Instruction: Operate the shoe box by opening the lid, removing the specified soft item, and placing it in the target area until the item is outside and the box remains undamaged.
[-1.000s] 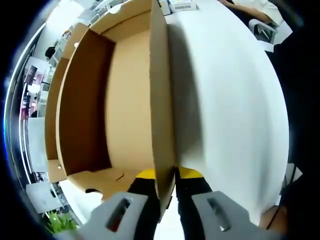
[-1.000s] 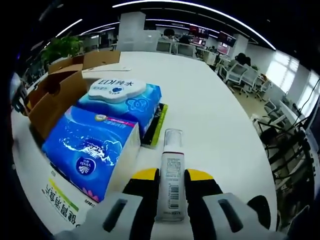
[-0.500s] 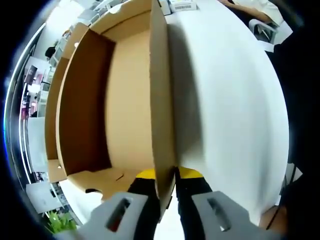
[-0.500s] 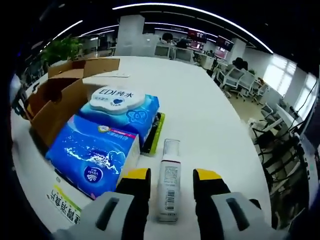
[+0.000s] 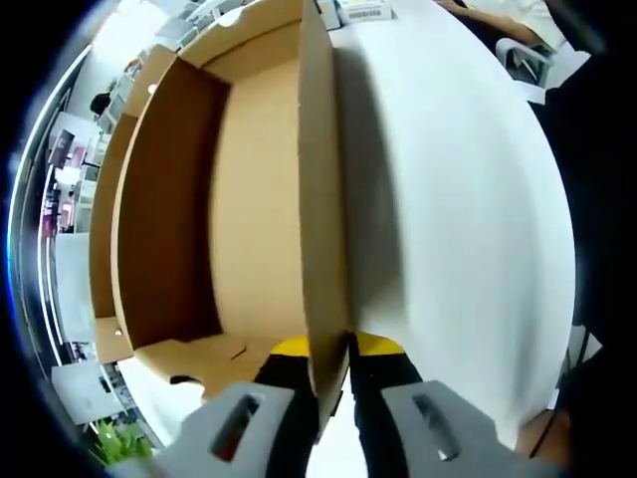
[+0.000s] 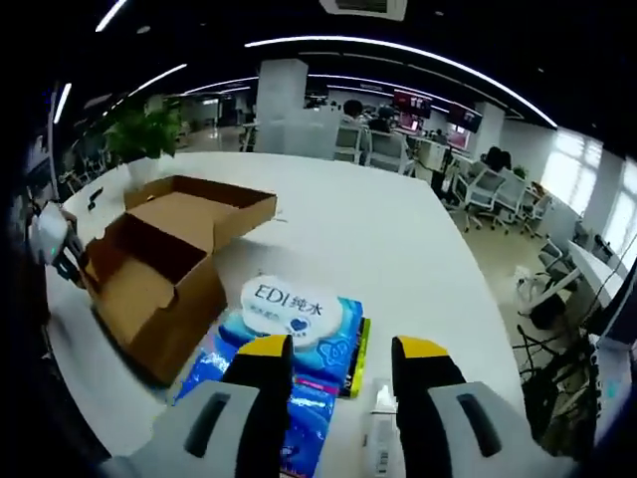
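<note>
The open corrugated cardboard shoe box (image 5: pixel 249 199) is plain tan-brown, darker on its shaded inner wall. The round tabletop (image 6: pixel 398 249) beyond it is white. Just ahead of the right gripper (image 6: pixel 331 363), whose jaw tips are yellow over black, lies a blue soft tissue pack (image 6: pixel 299 334) with a white oval label lettered in blue.

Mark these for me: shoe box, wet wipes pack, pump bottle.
shoe box (image 6: pixel 164 274), right gripper view, on the inside of the open box.
wet wipes pack (image 6: pixel 291 310), right gripper view, on its white lid.
pump bottle (image 6: pixel 379 436), right gripper view, on the body between the jaws.
</note>
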Tool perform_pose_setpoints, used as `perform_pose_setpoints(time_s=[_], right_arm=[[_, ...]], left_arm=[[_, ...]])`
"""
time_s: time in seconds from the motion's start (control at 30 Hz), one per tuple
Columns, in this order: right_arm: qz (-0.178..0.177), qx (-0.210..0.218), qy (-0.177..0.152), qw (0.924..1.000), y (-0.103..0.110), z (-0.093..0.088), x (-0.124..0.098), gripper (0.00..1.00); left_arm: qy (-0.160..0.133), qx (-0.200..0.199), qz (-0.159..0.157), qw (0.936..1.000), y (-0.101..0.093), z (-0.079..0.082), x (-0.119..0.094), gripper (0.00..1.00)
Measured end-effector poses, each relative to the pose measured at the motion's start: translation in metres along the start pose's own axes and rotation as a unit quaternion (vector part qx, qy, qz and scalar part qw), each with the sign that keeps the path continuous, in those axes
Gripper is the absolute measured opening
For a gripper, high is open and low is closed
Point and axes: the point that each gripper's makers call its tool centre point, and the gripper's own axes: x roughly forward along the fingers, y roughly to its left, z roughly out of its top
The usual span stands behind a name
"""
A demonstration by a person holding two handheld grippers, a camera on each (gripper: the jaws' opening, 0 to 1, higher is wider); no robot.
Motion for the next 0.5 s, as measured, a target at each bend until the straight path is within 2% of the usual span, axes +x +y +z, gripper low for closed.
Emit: perform_pose_setpoints(time_s=[0.1, 0.27, 0.33, 0.43, 0.47, 0.5], right_arm=[[0.033, -0.004, 0.011, 0.9994, 0.016, 0.022, 0.01, 0.48], [0.059, -0.02, 0.006, 0.998, 0.029, 0.068, 0.032, 0.48], [0.068, -0.019, 0.009, 0.9975, 0.033, 0.082, 0.041, 0.48], [0.101, -0.005, 0.016, 0.9948, 0.05, 0.105, 0.063, 0.52], [0.114, 0.008, 0.024, 0.9931, 0.057, 0.107, 0.067, 0.53], [0.142, 0.039, 0.032, 0.9886, 0.07, 0.117, 0.077, 0.53]], left_arm=[[0.0, 0.001, 0.0, 1.0, 0.0, 0.0, 0.0, 0.09], [-0.005, 0.002, -0.002, 1.0, 0.0, 0.0, 0.0, 0.09], [-0.006, 0.002, -0.002, 1.0, 0.0, 0.0, 0.0, 0.09], [-0.008, 0.002, -0.003, 1.0, -0.001, 0.0, -0.001, 0.09], [-0.008, 0.002, -0.003, 1.0, -0.001, 0.0, -0.001, 0.09], [-0.008, 0.002, -0.003, 1.0, -0.001, 0.0, -0.001, 0.09]])
